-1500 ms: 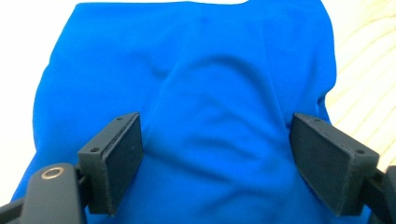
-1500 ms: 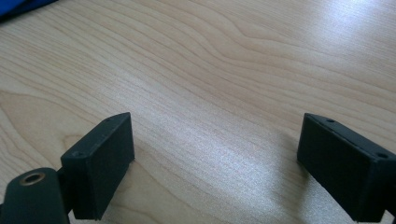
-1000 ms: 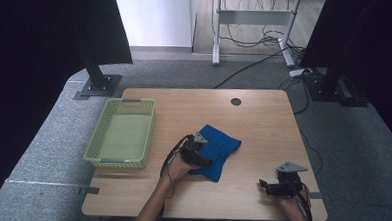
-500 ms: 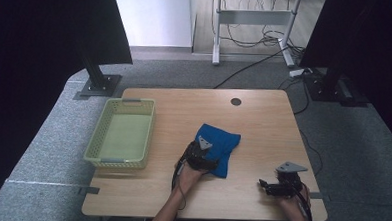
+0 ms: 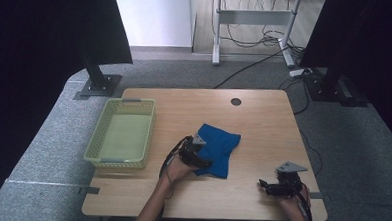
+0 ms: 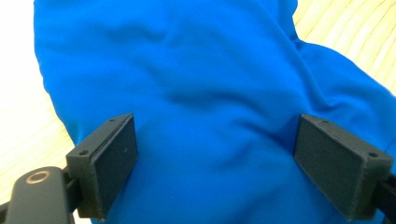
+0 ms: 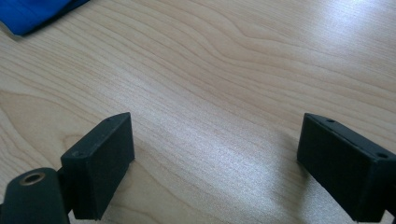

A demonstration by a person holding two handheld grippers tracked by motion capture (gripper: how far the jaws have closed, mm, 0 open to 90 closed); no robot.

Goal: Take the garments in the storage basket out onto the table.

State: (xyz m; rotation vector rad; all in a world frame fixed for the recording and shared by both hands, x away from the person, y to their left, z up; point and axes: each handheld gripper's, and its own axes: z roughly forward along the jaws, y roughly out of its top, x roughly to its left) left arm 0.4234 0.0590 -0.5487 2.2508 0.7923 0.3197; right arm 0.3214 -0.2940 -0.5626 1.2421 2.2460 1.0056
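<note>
A rumpled blue cloth (image 5: 221,145) lies near the middle of the wooden table (image 5: 263,128). My left gripper (image 5: 203,161) is over its near left part. In the left gripper view the cloth (image 6: 201,70) spreads under and between the two black pads, which stand wide apart without pinching it; the left gripper (image 6: 215,163) is open and its jaws have just been opening. My right gripper (image 5: 267,186) rests near the table's front right corner, open (image 7: 215,168) over bare wood, with a corner of the cloth (image 7: 32,11) far off at the upper left.
A pale green plastic basket (image 5: 123,160) with nothing in it stands at the table's left side. A round cable hole (image 5: 236,101) sits near the far edge. Dark stands and floor cables surround the table.
My left hand and forearm have shifted a little to the right, onto the cloth's near left part. The right gripper has not moved.
</note>
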